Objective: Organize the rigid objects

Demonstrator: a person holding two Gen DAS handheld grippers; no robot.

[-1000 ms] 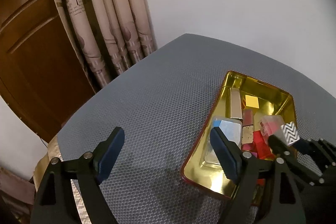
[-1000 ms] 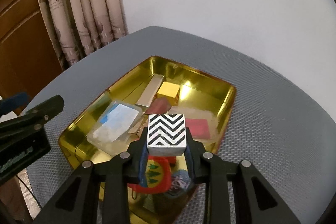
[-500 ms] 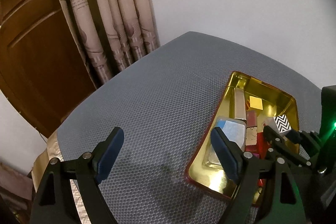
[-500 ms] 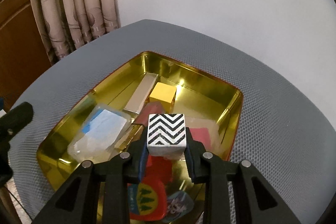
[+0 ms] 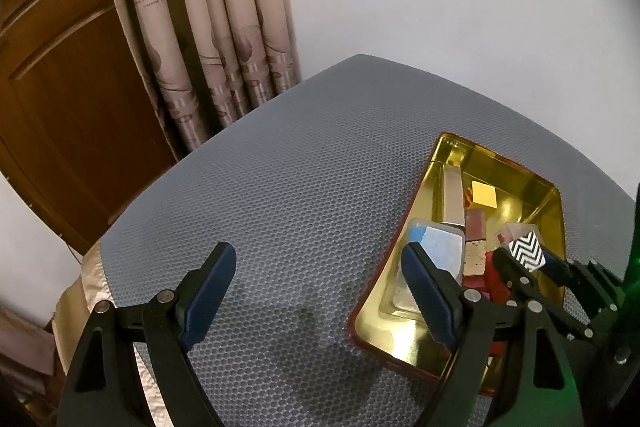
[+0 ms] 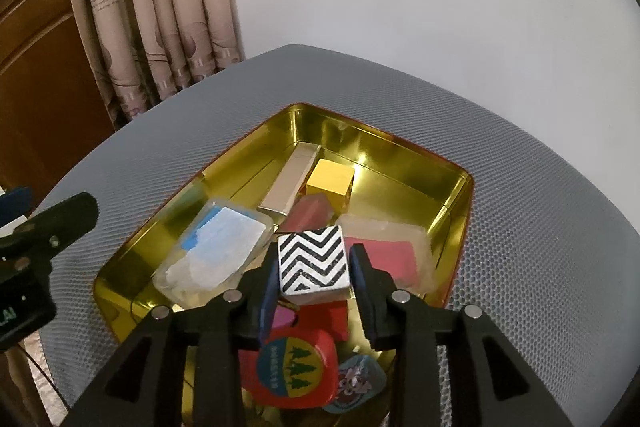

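Opening over the gold tin tray [image 6: 460, 187], right gripper [image 6: 314, 269] frees the tilted zigzag-patterned block [image 6: 312, 259] onto the pile; left gripper [image 5: 320, 291] waits spread, empty.

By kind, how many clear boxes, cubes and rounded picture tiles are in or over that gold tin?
Clear plastic boxes: 2 (blue-and-white-filled box, red-filled box)
Cubes: 2 (yellow cube, black-and-white zigzag cube)
Rounded picture tiles: 2 (red tile with trees, blue cartoon tile)
Total: 6
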